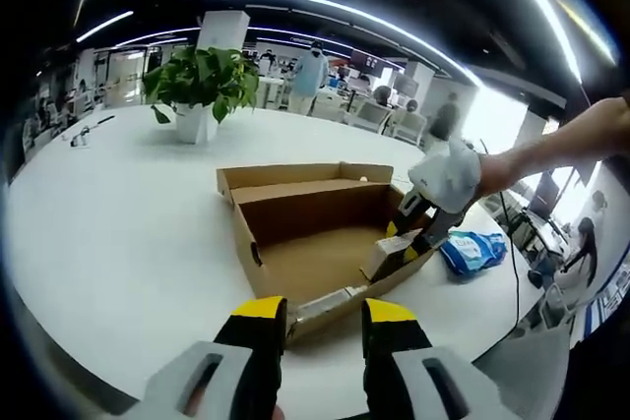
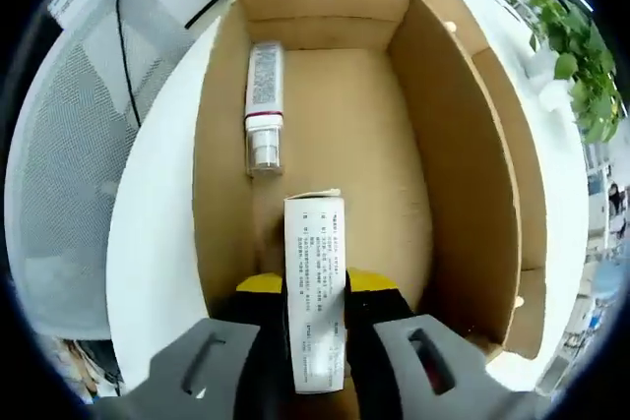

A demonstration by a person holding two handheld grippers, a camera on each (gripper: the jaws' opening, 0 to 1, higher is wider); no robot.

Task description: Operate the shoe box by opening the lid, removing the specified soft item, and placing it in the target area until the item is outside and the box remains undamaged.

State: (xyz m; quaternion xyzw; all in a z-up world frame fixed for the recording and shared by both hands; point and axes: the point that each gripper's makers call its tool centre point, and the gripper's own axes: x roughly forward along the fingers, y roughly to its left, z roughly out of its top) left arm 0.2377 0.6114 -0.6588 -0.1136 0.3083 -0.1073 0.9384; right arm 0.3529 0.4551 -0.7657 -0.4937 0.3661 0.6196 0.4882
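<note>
On the white surface (image 1: 118,233) the shoe box (image 1: 325,243) lies open. The left gripper (image 1: 325,327) is held empty, jaws parted, at its near wall. Inside, a small white carton (image 2: 315,282) is clamped by the right gripper (image 2: 315,327); a tube (image 2: 264,110) lies beyond. Removal is judged underway; lifting clear of the walls comes next.

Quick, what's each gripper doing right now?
Left gripper: open, holding nothing, at the shoe box edge.
Right gripper: shut on the white carton.
</note>
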